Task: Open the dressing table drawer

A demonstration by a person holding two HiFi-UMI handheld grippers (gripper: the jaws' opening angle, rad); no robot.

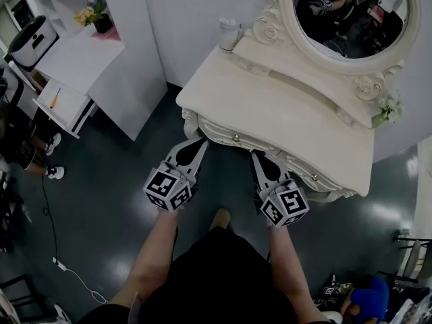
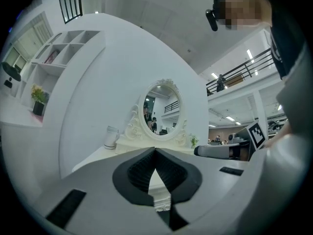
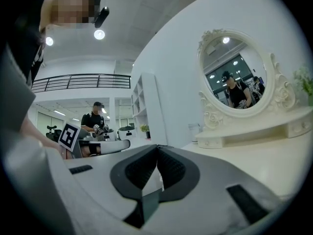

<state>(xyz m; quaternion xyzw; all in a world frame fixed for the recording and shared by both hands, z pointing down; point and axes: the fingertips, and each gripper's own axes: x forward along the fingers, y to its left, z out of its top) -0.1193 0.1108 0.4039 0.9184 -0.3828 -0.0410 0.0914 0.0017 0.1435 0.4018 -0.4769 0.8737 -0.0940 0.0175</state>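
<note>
The drawer (image 1: 226,132) sits shut in the curved front of the cream bench (image 1: 283,113), and two small knobs (image 1: 235,138) show along that front. My left tool (image 1: 201,142) and right tool (image 1: 258,155) point level at it, close before the front, each with its jaws pressed together on nothing. On the bench top are one oval mirror (image 1: 351,19), one white cup (image 1: 229,34) and one small flower sprig (image 1: 390,106). One white shelf unit (image 1: 101,59) stands off to the left.
</note>
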